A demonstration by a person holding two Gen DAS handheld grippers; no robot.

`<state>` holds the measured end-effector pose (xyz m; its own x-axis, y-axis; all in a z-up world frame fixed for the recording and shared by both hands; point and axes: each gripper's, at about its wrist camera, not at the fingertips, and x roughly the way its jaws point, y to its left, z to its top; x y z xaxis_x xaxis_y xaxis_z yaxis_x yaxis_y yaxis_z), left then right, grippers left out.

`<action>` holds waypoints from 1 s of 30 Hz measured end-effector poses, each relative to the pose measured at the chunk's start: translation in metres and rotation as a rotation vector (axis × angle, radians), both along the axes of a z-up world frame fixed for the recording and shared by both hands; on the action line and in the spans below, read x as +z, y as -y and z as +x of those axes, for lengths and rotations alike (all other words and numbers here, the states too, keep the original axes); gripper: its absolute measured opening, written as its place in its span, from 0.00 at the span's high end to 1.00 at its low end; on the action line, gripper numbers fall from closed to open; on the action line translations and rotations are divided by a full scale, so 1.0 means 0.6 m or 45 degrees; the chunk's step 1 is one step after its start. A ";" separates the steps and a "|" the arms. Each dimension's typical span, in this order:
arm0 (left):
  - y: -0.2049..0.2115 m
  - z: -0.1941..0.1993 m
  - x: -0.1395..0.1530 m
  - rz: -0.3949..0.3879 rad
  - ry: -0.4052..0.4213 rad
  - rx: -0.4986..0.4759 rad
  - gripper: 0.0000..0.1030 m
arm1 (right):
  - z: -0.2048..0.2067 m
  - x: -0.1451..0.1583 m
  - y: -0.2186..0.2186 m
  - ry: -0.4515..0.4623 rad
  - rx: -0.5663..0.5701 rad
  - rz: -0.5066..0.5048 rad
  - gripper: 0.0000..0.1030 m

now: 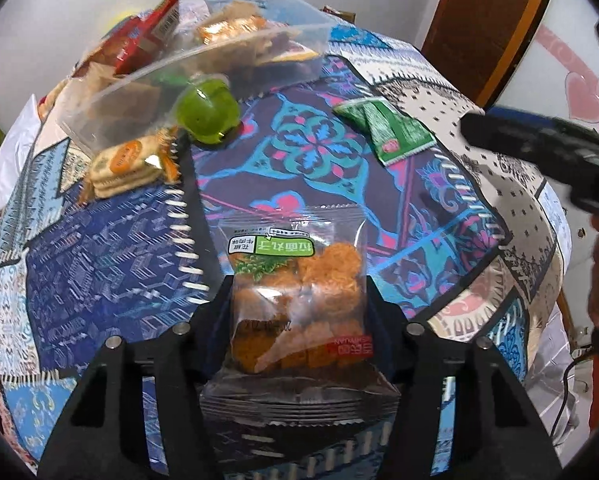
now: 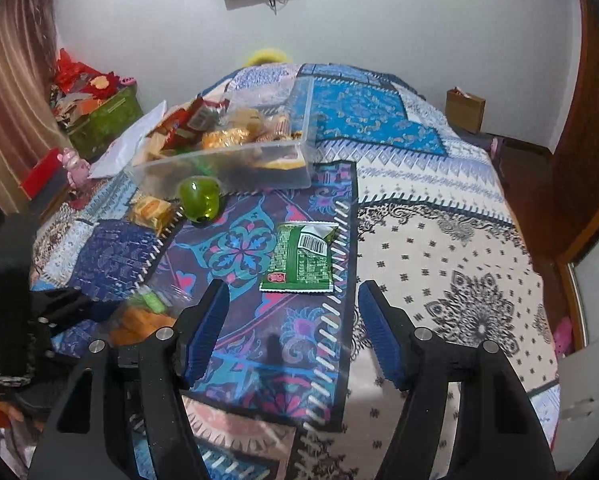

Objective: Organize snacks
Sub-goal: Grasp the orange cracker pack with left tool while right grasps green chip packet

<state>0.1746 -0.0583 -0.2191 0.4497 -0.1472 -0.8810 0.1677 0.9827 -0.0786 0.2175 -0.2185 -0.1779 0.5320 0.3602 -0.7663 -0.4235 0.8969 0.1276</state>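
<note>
Clear snack bag (image 1: 299,292) (orange pieces inside) sits pinched in the left tool (image 1: 299,300); the right tool (image 2: 293,332) hangs spread above the bed (image 2: 439,248), near a green packet (image 2: 301,258).

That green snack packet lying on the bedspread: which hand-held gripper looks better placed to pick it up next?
Probably the right hand-held gripper. Its jaws are open and empty, and the green snack packet lies just ahead of them. The left hand-held gripper already has the clear bag of orange snacks between its fingers.

A patchwork-covered bed (image 2: 439,240) carried a clear bin (image 2: 227,168), green cup (image 2: 199,199), cracker pack (image 2: 152,210) and green packet (image 2: 303,258).
</note>
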 end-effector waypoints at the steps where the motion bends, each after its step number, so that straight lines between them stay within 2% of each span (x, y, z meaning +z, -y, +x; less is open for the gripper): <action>1: -0.006 0.002 0.003 -0.006 0.006 0.010 0.44 | 0.006 -0.006 -0.004 -0.011 0.002 0.000 0.38; 6: -0.038 0.023 0.027 -0.070 0.050 0.064 0.44 | 0.049 -0.032 -0.022 -0.066 -0.001 0.007 0.38; 15: -0.051 0.059 0.058 -0.107 0.131 0.091 0.44 | 0.109 -0.086 -0.060 -0.134 0.005 -0.116 0.39; 16: -0.052 0.061 0.058 -0.113 0.132 0.093 0.44 | 0.110 -0.089 -0.062 -0.124 0.000 -0.127 0.39; 17: -0.053 0.064 0.058 -0.116 0.134 0.094 0.44 | 0.110 -0.090 -0.064 -0.110 -0.007 -0.147 0.45; 18: -0.053 0.066 0.058 -0.117 0.134 0.096 0.44 | 0.109 -0.090 -0.064 -0.097 -0.009 -0.157 0.55; 19: -0.054 0.068 0.058 -0.119 0.135 0.099 0.44 | 0.108 -0.089 -0.063 -0.094 -0.013 -0.153 0.56; 25: -0.062 0.069 0.058 -0.136 0.135 0.126 0.44 | 0.105 -0.080 -0.050 -0.070 -0.020 -0.103 0.58; 30: -0.071 0.070 0.072 -0.126 0.156 0.147 0.44 | 0.090 -0.041 -0.053 -0.012 -0.003 -0.055 0.58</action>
